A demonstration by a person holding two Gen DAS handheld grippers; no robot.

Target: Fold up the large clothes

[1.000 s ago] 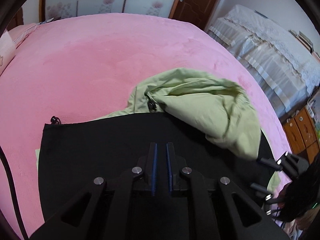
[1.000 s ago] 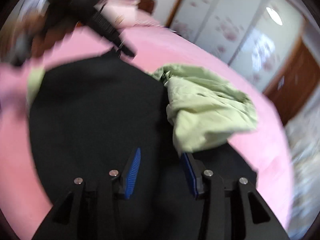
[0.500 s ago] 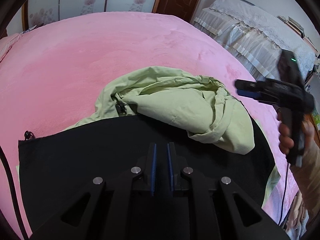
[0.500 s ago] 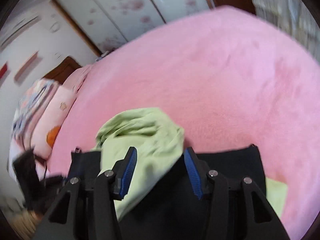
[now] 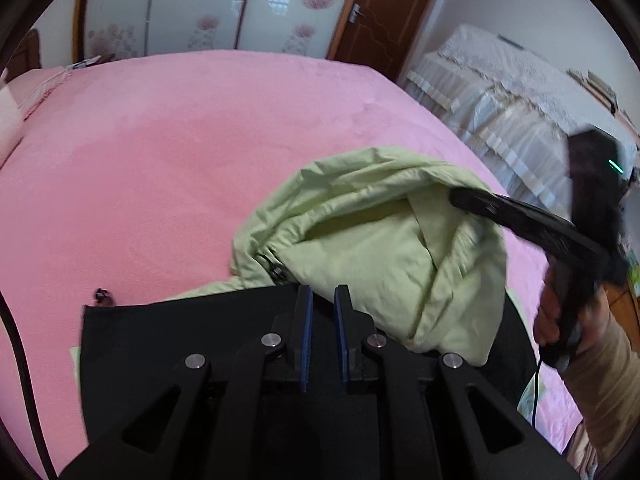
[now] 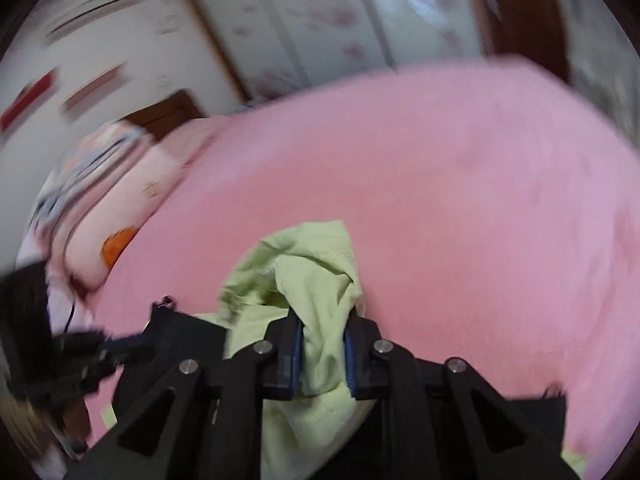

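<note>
A light green jacket lies on the pink bed, its hood bunched up. A black fabric panel covers its near part. My left gripper hovers at the black panel's far edge, pads nearly together with nothing visible between them. My right gripper comes in from the right, its tip at the hood's rim. In the right wrist view its jaws are closing and the blue pads pinch a fold of the green hood at the right gripper. The left gripper shows blurred at left.
A person's hand holds the right gripper's handle. A floral sliding wardrobe and a brown door stand behind the bed. Another bed with a white lace cover is at right. Pillows lie at the bed's head.
The right gripper swung in from the right, reached the hood's rim and closed on the green fabric. The hood's edge has lifted. The left gripper rose slightly over the black panel.
</note>
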